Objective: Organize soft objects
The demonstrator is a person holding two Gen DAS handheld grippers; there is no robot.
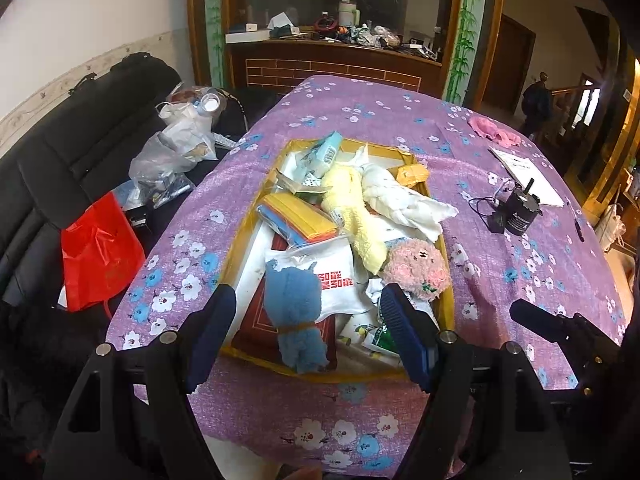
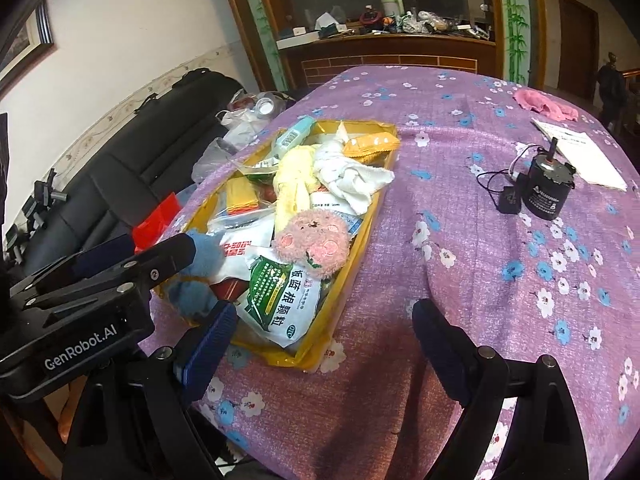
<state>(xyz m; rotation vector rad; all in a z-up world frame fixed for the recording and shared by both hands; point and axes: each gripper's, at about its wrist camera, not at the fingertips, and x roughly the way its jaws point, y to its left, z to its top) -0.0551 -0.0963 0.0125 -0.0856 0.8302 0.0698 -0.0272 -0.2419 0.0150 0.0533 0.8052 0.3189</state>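
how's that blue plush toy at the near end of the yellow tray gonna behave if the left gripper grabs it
The blue plush toy looks fluffy, so it will probably squash between the left gripper's open fingers rather than resist. It is likely light and unlikely to slip, given its fuzzy surface. It lies on packets in the yellow tray, so lifting it may nudge the white packet beside it.

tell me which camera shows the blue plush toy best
The left wrist view: the blue plush toy lies whole between the open left gripper fingers. In the right wrist view, the left gripper's body hides much of it.
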